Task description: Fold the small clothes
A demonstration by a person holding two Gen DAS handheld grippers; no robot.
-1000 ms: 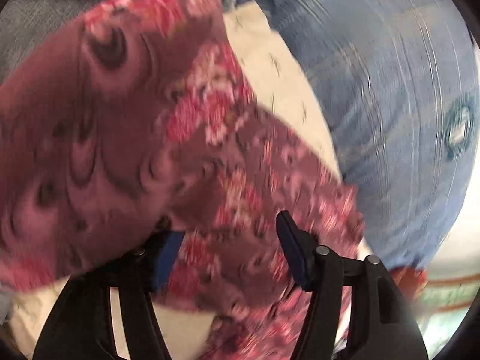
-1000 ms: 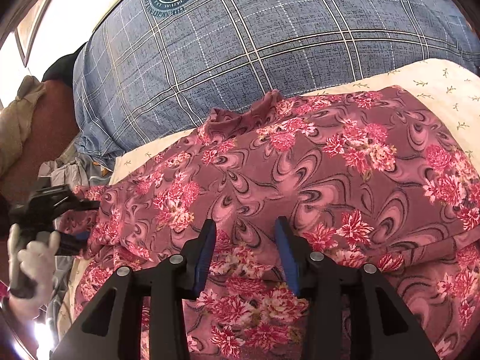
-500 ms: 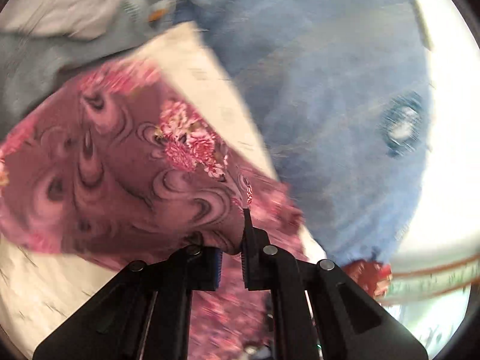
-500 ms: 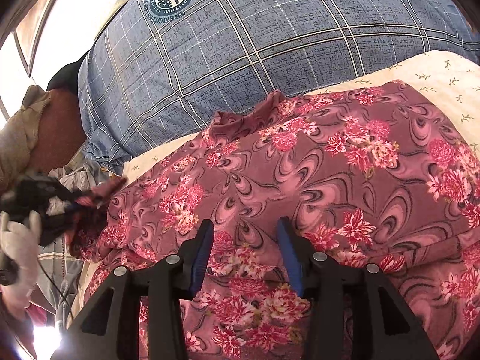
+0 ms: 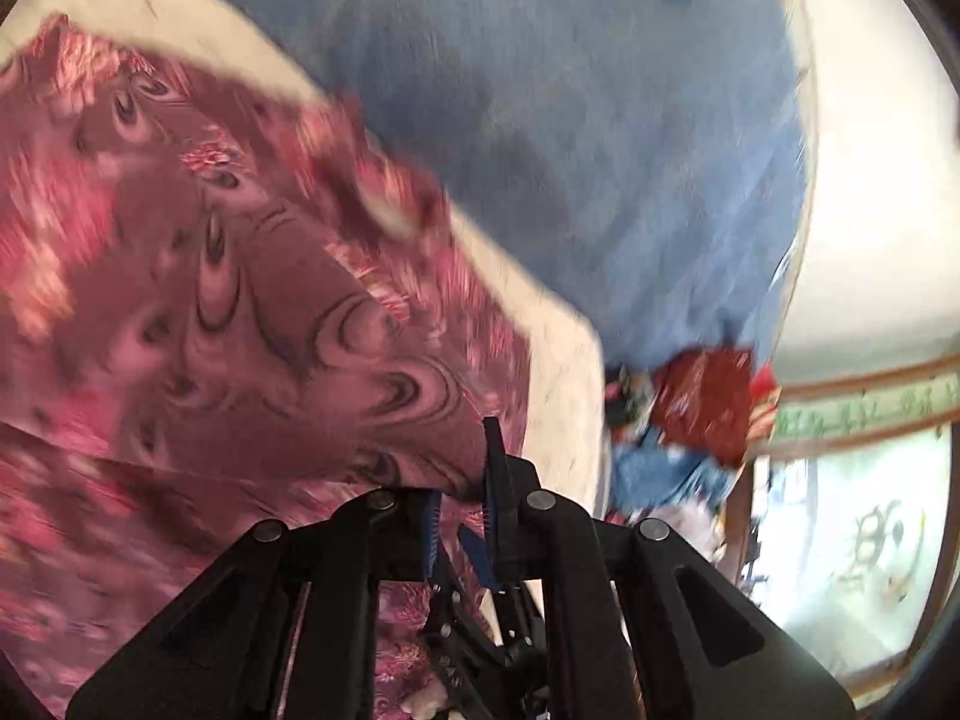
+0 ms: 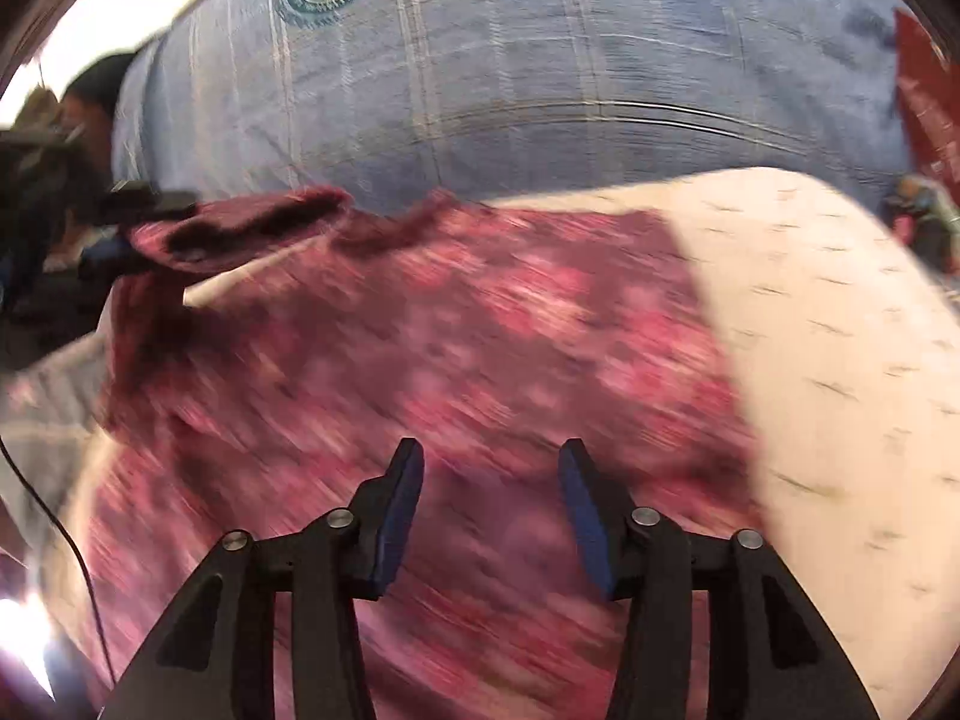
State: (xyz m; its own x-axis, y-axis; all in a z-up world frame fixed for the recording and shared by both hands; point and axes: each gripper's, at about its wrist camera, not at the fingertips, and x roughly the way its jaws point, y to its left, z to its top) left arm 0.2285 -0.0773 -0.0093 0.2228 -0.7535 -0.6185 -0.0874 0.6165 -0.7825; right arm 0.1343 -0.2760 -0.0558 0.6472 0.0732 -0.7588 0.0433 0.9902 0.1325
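Observation:
A maroon garment with pink flowers [image 6: 456,360] lies spread on a cream sheet [image 6: 840,312]. My left gripper [image 5: 465,480] is shut on an edge of the garment [image 5: 252,312] and holds it lifted. In the right wrist view the left gripper [image 6: 129,222] shows at far left with the raised fabric edge. My right gripper [image 6: 489,480] is open and empty, just above the garment's middle. Both views are motion-blurred.
A large blue plaid pillow [image 6: 540,72] with a round emblem lies behind the garment; it also shows in the left wrist view [image 5: 600,150]. A red and blue pile of cloth [image 5: 696,414] sits past the sheet's edge. A window [image 5: 852,528] is at right.
My left gripper closed on the garment's edge and has carried it up and across. The right gripper stayed open and shifted over the garment; the view is now blurred.

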